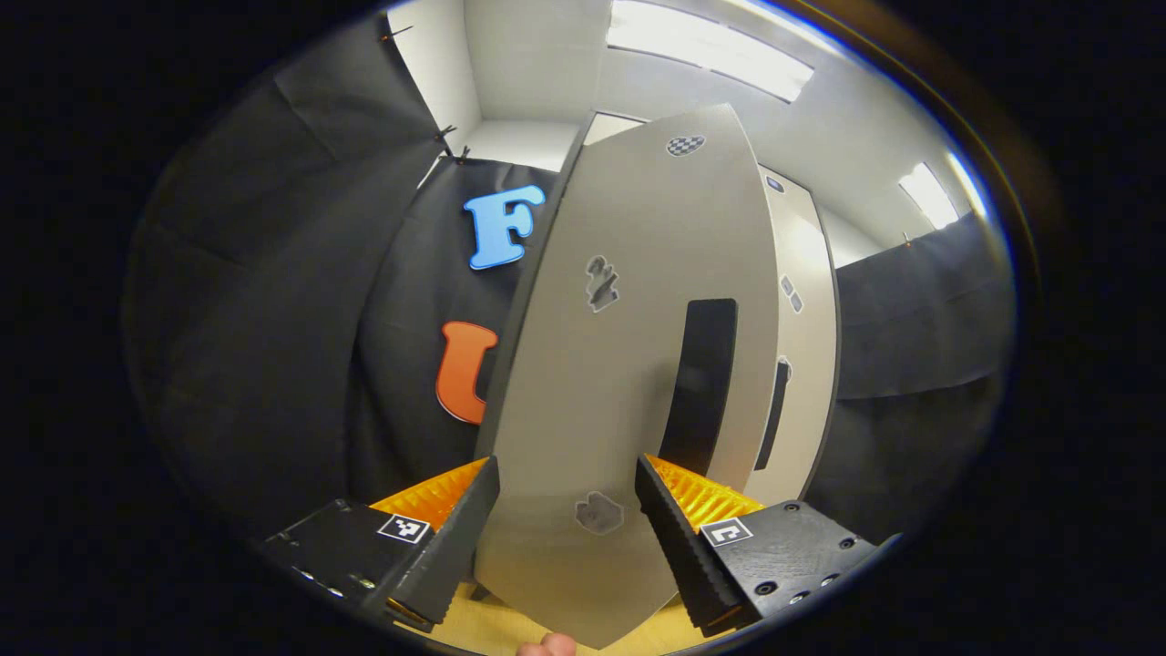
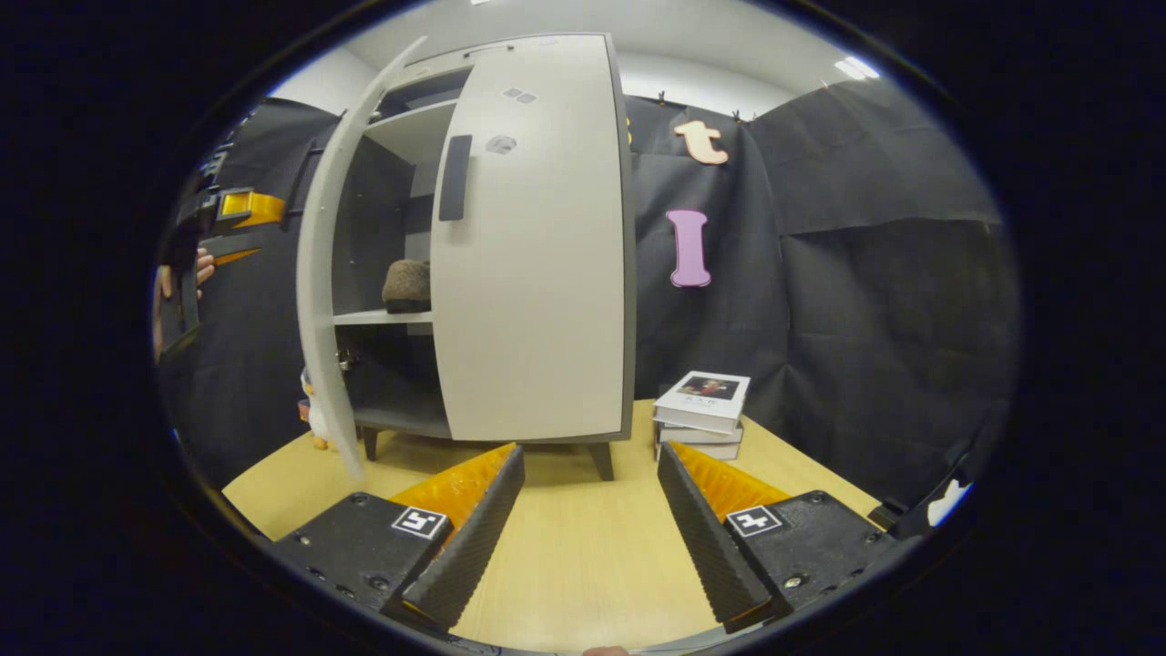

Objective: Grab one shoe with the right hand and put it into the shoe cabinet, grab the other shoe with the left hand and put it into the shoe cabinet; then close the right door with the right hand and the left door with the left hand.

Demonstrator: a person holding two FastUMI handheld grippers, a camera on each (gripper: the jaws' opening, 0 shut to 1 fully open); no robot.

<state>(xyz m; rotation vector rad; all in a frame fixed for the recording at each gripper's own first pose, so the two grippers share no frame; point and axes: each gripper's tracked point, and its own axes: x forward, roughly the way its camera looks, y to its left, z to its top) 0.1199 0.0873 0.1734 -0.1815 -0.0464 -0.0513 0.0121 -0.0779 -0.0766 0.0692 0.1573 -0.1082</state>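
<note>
On cabinet shelf: brown fuzzy shoe (image 2: 407, 284)
Grey two-door shoe cabinet (image 2: 533, 273): right door shut, left door (image 1: 629, 364) ajar
Left gripper (image 1: 567, 519): jaws apart, facing left door
Right gripper (image 2: 590, 519): jaws apart, above wooden surface (image 2: 583, 547)

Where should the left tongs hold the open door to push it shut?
Best on the tall pale grey left door near its free edge, beside the dark slot handle, coming from its outer face. The flat panel stands ajar, and the open left tongs already face it.
</note>
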